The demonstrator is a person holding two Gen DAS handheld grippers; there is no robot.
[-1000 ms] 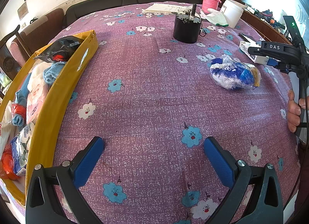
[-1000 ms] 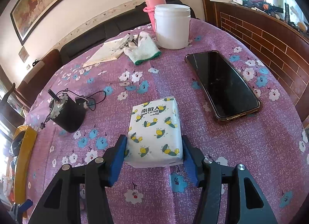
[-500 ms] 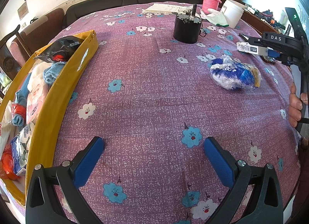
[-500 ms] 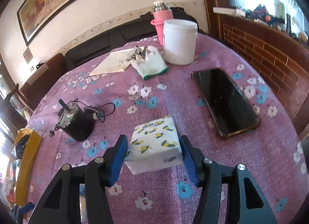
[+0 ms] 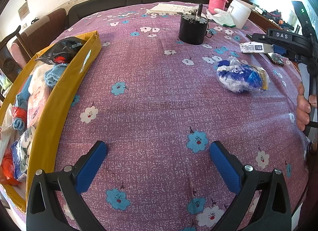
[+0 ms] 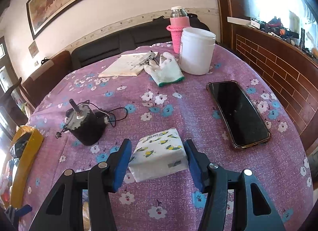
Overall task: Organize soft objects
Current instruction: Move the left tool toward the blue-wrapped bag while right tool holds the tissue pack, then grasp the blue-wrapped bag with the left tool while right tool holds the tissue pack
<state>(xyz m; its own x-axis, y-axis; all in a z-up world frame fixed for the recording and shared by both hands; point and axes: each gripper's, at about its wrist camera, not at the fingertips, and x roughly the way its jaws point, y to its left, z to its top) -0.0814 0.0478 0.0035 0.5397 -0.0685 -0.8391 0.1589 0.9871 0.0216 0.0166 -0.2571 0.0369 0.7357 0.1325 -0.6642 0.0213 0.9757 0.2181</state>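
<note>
Right tool (image 6: 158, 159) is clamping a tissue pack (image 6: 159, 156), blue pads pressing its two sides, and is holding it tilted, clear of the tabletop (image 6: 178, 107). The pack is soft white plastic wrap with yellow-green prints; the top writing is too small to read. From the left view the pack's (image 5: 251, 47) end is showing a barcode label, and the tool body is reading "DAS". A hand (image 5: 304, 109) is gripping that tool's handle, cut off at the frame edge.

Left tool (image 5: 158, 163) is hanging with fingers wide apart, nothing between them, over the purple flowered cloth.

A crinkly blue-white bag (image 5: 241, 77) is lying on the tabletop. A yellow box (image 5: 65, 95) at the left edge is holding soft packs and blue knit cloth, partly cut off. A black cylindrical motor (image 6: 85, 125) with wires, a glossy black phone (image 6: 238, 113), a white knit glove (image 6: 165, 71), a white tub (image 6: 196, 52) and a pink flask (image 6: 178, 30) are sitting farther off.
</note>
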